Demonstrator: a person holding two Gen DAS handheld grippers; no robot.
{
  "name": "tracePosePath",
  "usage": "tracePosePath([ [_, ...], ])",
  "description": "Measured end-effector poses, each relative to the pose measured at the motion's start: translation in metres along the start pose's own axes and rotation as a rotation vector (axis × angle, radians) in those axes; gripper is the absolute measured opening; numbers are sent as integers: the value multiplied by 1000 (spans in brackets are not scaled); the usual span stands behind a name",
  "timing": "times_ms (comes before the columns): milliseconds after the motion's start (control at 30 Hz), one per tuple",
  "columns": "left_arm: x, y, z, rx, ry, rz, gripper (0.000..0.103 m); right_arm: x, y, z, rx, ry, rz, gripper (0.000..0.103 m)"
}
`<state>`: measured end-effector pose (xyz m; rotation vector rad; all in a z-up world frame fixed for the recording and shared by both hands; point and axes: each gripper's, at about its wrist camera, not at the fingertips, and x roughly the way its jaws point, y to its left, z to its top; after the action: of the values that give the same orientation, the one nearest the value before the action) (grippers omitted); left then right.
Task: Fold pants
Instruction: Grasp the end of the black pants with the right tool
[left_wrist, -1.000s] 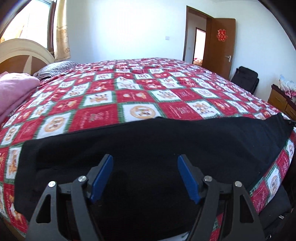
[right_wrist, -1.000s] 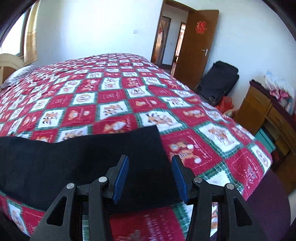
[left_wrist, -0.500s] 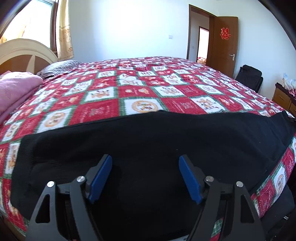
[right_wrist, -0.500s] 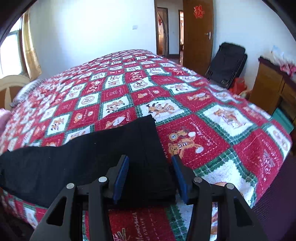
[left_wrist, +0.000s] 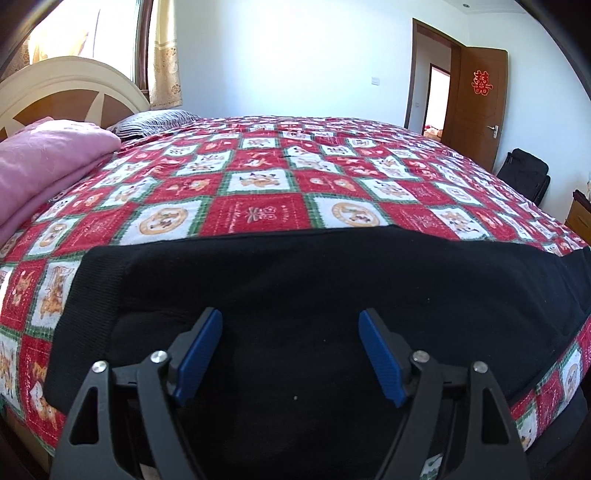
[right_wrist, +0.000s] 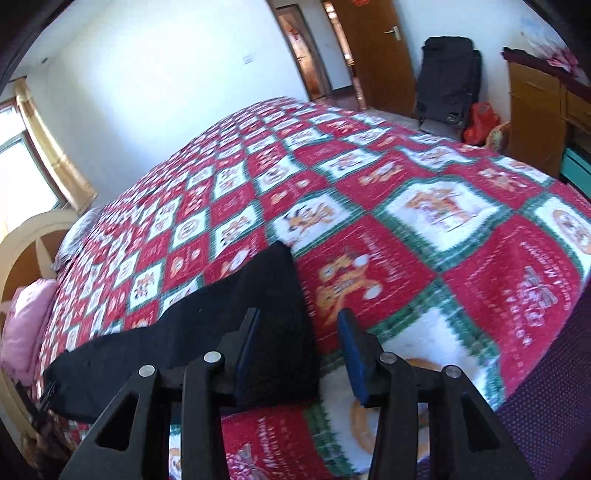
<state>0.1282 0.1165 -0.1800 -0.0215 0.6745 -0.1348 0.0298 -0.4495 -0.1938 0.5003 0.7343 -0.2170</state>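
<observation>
Black pants (left_wrist: 314, 280) lie flat across the near edge of the bed, ribbed waistband at the left. My left gripper (left_wrist: 291, 350) is open and empty, just above the pants near the waist end. In the right wrist view the pants (right_wrist: 236, 317) end in a leg hem near the middle. My right gripper (right_wrist: 299, 350) is open and empty at that hem's right edge, its left finger over the black cloth, its right finger over the quilt.
The bed carries a red, white and green patchwork quilt (left_wrist: 258, 177). A pink folded blanket (left_wrist: 40, 162) and a striped pillow (left_wrist: 155, 122) lie by the headboard. A black suitcase (right_wrist: 447, 77) and a wooden cabinet (right_wrist: 535, 110) stand past the bed's far side.
The left gripper has shifted left toward the waistband. The right gripper has tilted and moved right, so the leg hem now sits under its left finger. Both stay open.
</observation>
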Motion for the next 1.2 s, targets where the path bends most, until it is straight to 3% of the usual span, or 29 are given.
tracePosePath([
  [267, 0, -2, -2, 15, -2, 4, 87, 5, 16, -5, -69, 86, -19, 45],
  [433, 1, -3, -3, 17, -2, -1, 91, 7, 18, -8, -69, 90, -33, 44],
  [500, 1, -3, -3, 19, -1, -2, 92, 9, 16, -9, -68, 72, -38, 39],
  [567, 1, -3, -3, 19, 0, -6, 92, 8, 14, -9, -64, 59, -43, 25],
  [700, 1, -4, -2, 16, 3, -10, 92, 2, 13, -9, -31, 27, 36, 14],
  [1000, -13, -13, 8, 8, -17, -39, 92, -21, 73, -16, -156, -68, 43, 13],
  [1200, -24, -20, 20, 12, -45, -72, 92, -29, 129, -26, -258, -93, 94, 13],
])
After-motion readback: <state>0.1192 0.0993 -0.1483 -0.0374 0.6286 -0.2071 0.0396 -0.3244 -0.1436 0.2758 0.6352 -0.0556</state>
